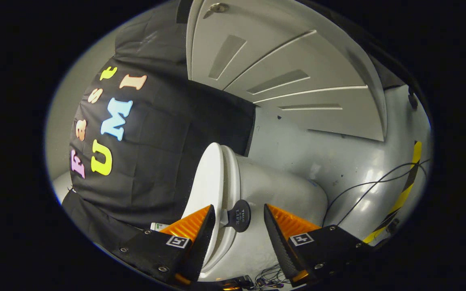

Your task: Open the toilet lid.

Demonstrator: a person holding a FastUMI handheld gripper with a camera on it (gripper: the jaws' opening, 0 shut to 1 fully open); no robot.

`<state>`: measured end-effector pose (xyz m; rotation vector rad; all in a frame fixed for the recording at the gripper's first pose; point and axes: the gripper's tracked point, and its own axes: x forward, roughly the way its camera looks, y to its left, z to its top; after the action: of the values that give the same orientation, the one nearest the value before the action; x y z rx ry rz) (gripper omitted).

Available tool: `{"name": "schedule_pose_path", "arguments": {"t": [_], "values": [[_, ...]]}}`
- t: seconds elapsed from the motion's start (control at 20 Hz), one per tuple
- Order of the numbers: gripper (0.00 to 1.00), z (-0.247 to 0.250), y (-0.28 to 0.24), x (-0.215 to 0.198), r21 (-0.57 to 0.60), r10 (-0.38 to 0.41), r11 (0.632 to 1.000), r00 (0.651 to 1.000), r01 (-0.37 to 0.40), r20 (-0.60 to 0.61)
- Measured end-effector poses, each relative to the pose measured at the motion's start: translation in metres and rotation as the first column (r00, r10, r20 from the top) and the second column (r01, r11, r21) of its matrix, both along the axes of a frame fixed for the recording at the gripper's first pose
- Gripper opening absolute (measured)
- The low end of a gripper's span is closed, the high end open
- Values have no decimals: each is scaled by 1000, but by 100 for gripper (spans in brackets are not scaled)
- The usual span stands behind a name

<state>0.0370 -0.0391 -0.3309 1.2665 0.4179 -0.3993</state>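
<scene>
**Lid handle between spread fingers, not yet gripped**

The toilet lid (pixel 208 178) is seen edge-on just ahead of the fingers, closed against the seat, with the toilet bowl (pixel 281 194) beside it. A dark round lift tab (pixel 239 215) projects from the lid's rim and lies between the fingers. The gripper (pixel 239 226) is held wide apart, and nothing is clasped. A slip may be expected if the fingers are closed on the thin tab off-centre. The tab's attachment is hard to make out. Cables (pixel 362 190) lie on the floor (pixel 322 161) beyond, before a white door (pixel 281 64).

Toilet (pixel 273 194) base behind fingers (pixel 192 226)
</scene>
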Motion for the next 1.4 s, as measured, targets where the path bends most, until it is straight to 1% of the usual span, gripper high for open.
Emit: {"name": "schedule_pose_path", "arguments": {"t": [0.05, 0.1, 0.15, 0.2, 0.25, 0.4, 0.45, 0.55, 0.6, 0.65, 0.75, 1.0, 1.1, 1.3, 1.4], "values": [[72, -1, 1, -1, 16, -6, 1000, 1000, 6, 4], [63, -2, 1, 1, 27, -9, 1000, 1000, 9, 8], [57, -4, 2, 1, 34, -11, 999, 1000, 11, 6], [49, -6, 1, 1, 42, -13, 999, 1000, 12, 5], [46, -6, 1, 2, 49, -14, 999, 1000, 14, 5], [24, -1, 1, 7, 67, -23, 998, 1000, 21, 21], [18, -4, -2, 8, 65, -27, 998, 999, 25, 20], [8, 4, 1, 6, 113, -31, 993, 999, 27, 34], [0, 4, -1, 7, 118, -40, 992, 999, 36, 35], [0, 2, -4, 10, 107, -40, 994, 999, 37, 31], [0, 3, -2, 9, 82, -17, 997, 1000, 16, 12], [0, 17, -4, 13, 72, 10, 997, 1000, -10, -7], [0, 27, -4, 14, 38, 26, 999, 1000, -26, -2], [0, 56, -6, 20, 24, 19, 1000, 1000, -19, 24], [0, 68, 1, 24, -9, 39, 999, 999, -39, 34]]}}
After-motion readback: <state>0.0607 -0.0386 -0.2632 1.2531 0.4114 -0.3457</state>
